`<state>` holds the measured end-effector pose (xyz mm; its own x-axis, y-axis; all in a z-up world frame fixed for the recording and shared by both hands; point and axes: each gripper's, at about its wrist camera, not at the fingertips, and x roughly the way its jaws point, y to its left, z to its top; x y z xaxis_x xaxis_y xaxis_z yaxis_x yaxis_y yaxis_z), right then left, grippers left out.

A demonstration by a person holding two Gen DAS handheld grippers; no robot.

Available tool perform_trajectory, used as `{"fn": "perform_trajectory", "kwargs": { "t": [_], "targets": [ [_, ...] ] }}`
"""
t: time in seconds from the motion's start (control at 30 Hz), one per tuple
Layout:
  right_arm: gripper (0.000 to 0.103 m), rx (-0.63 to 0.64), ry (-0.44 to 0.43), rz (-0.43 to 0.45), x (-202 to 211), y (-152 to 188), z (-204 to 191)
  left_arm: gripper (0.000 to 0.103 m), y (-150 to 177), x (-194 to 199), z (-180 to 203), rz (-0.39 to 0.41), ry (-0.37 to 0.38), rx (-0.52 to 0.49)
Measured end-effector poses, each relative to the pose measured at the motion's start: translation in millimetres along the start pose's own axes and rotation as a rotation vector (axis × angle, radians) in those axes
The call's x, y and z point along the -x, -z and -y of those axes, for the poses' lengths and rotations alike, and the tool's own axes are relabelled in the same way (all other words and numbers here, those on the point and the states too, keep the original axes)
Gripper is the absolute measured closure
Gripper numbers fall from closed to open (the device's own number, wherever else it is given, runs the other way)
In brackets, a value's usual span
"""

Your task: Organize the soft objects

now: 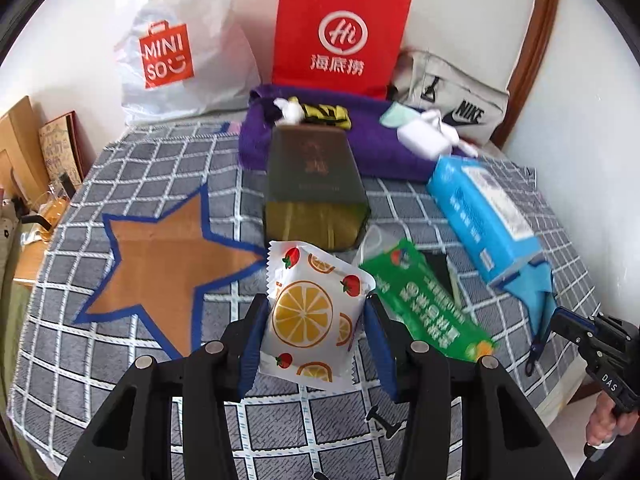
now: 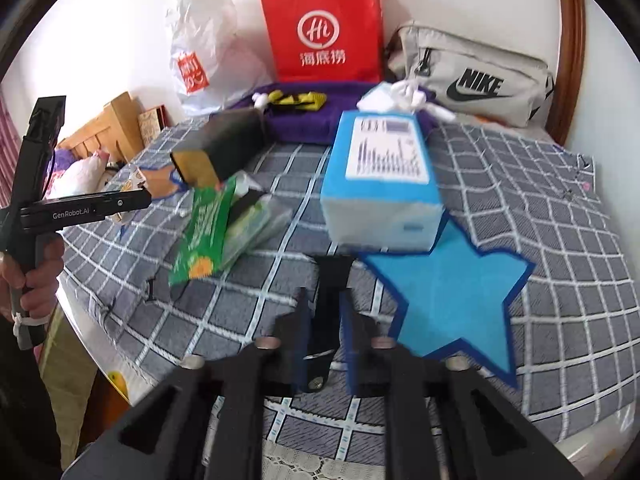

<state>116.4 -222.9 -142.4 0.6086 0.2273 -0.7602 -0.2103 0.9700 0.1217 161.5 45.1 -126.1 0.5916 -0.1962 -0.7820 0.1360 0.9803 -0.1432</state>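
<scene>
The left tool (image 1: 316, 336) pinches a white snack packet printed with orange slices (image 1: 310, 312) by its sides, lifted clear of the checked bed cover (image 1: 160, 184) beside the brown star patch (image 1: 160, 264), probably so it can be carried to a sorting spot; the green packet (image 1: 424, 304) lies flat just to its right, not yet taken. The right tool (image 2: 324, 336) is nearly shut on a thin black thing (image 2: 326, 312), too blurred to name, held above the cover near the blue star patch (image 2: 452, 304), behind which the blue tissue pack (image 2: 380, 184) rests.

The bed (image 1: 120, 184) lies open over the brown star (image 1: 160, 276) on its left; ahead the dark box (image 1: 316, 184), green packet (image 1: 424, 300) and blue tissue pack (image 1: 484, 216) crowd the middle, bags lining the wall
</scene>
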Motion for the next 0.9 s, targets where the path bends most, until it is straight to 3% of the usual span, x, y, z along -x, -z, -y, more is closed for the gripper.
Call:
{"fn": "perform_trajectory", "kwargs": {
  "t": [0.17, 0.27, 0.37, 0.47, 0.67, 0.8, 0.9],
  "targets": [
    [0.098, -0.008, -0.017, 0.015, 3, -15, 3, 0.058, -14, 8, 1, 0.021, 0.011, 0.014],
    [0.098, -0.003, -0.009, -0.025, -7, -17, 6, 0.058, -19, 10, 1, 0.027, 0.014, 0.016],
    [0.094, -0.035, -0.035, -0.073, -15, -12, 14, 0.058, -22, 9, 0, 0.028, 0.02, 0.025],
    [0.076, -0.075, -0.075, -0.11, -26, -3, 20, 0.058, -21, 4, -1, 0.014, 0.027, 0.034],
    [0.075, -0.104, -0.013, -0.141, -55, 7, 15, 0.057, -18, -5, -2, -0.017, 0.036, 0.039],
    [0.067, -0.067, 0.058, -0.106, -58, 7, 0, 0.057, -18, -8, -5, -0.022, 0.036, 0.052],
    [0.071, -0.038, 0.128, -0.086, -62, 5, -12, 0.057, -19, -9, -6, -0.025, 0.036, 0.055]
  ]
}}
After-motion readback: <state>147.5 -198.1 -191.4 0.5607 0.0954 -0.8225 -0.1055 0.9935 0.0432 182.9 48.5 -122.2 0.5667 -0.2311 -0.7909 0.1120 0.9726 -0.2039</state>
